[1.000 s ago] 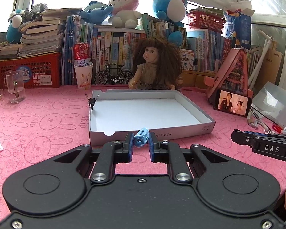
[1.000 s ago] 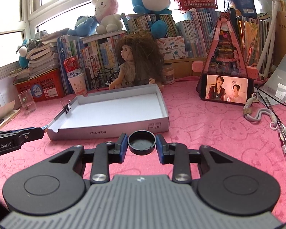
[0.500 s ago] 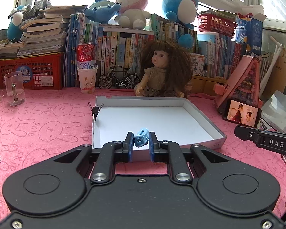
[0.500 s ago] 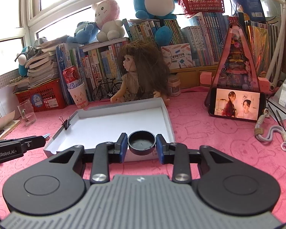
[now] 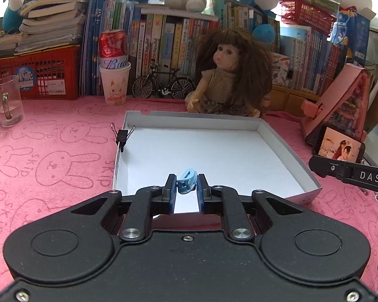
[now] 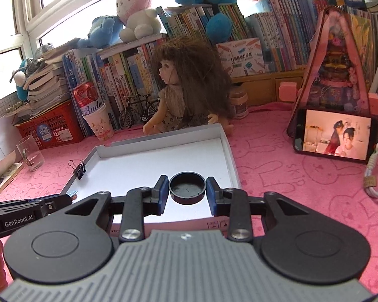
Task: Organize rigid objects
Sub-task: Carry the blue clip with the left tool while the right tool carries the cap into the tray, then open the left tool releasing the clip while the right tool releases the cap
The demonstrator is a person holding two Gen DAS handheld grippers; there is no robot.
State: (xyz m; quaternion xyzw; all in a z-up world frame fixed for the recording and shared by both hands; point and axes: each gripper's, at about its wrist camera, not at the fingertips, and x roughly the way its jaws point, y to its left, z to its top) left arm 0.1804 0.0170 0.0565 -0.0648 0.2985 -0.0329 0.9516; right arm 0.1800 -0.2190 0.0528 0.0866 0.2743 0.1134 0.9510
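While claw-pinched [image 5: 186,188] — ribbed pale-blue hair clip [image 5: 187,182]

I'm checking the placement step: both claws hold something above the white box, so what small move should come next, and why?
Probably lower both a little, then open. The left claw is shut on the blue hair clip and the right claw on the black cap. Both now sit over the near part of the white box, whose floor is bare apart from a binder clip on its left wall.

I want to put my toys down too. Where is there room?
The white box floor is bare past the binder clip. Pink cloth lies free between the glass mug and the box. By the doll and books it's crowded.
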